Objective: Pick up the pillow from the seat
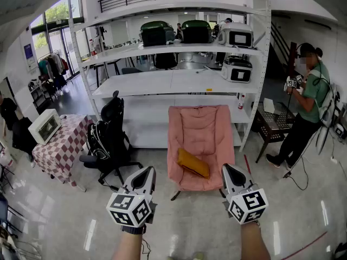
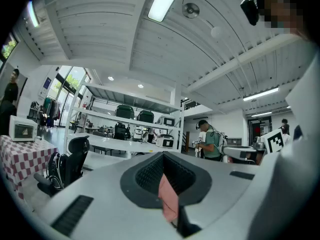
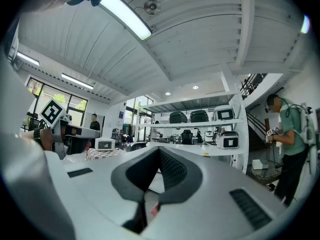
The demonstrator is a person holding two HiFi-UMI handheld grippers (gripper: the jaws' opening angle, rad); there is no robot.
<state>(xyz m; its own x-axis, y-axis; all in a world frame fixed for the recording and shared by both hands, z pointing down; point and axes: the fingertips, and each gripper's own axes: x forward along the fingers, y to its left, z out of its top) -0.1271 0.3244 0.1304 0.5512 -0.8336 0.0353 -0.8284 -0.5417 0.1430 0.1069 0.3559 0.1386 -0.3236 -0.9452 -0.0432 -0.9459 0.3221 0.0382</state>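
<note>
An orange-yellow pillow (image 1: 193, 162) lies tilted on the seat of a pink padded chair (image 1: 201, 124) in the middle of the head view. My left gripper (image 1: 147, 170) is low in the view, left of the chair's front and short of it, with its jaws together and nothing held. My right gripper (image 1: 227, 168) is just off the seat's right front corner, shut and empty too. In the left gripper view the closed jaws (image 2: 162, 176) leave a slit that shows a strip of the pink chair (image 2: 169, 200). The right gripper view shows its jaws (image 3: 159, 176) closed.
A black office chair (image 1: 108, 137) stands left of the pink chair, and beyond it a checkered table (image 1: 60, 148) carries a white microwave (image 1: 44, 125). White shelving (image 1: 173, 83) with appliances runs behind. A person (image 1: 306, 104) stands at the right beside a dark side table (image 1: 274, 124).
</note>
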